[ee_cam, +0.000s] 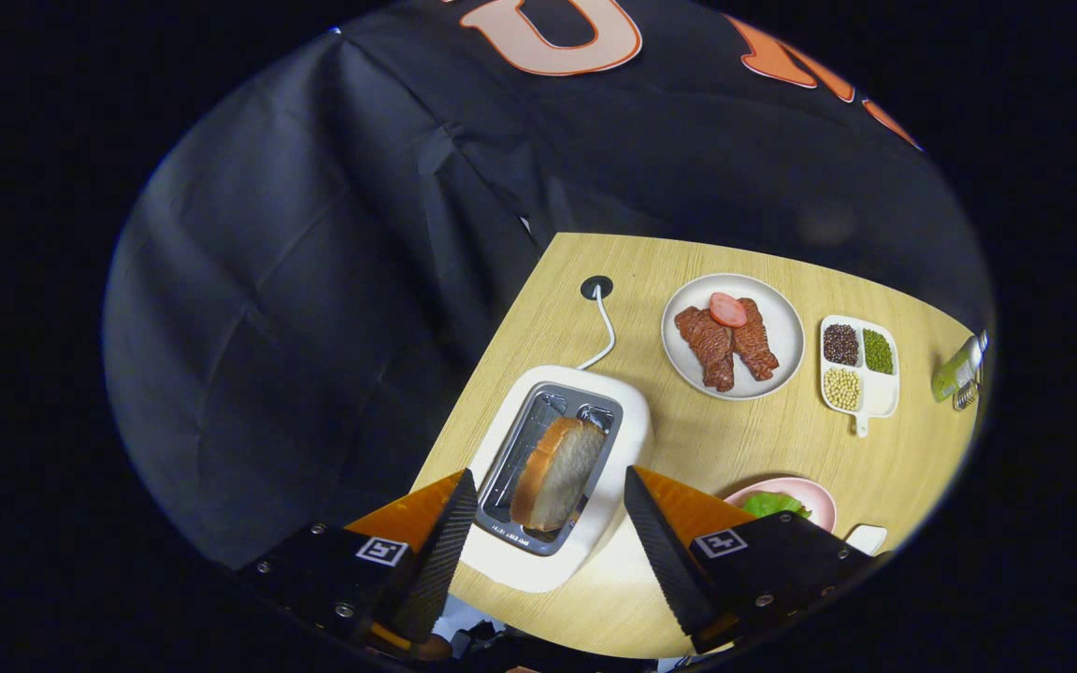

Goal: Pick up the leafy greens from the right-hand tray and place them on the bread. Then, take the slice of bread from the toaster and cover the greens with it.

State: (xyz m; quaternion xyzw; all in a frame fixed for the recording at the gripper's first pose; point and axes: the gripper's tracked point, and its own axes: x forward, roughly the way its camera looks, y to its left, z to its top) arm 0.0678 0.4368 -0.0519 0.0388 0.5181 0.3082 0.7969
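Slice of bread (557,472) upright in the toaster (562,467), between and just beyond the spread, empty fingers of the hand-held gripper (543,523); leafy greens (772,505) already on the near-right pink plate (814,500), covering judged left.

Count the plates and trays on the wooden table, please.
3. A round white plate with meat beyond the white toaster; a white divided tray of beans beside it; a pink plate with greens behind one finger. The open gripper may hide more.
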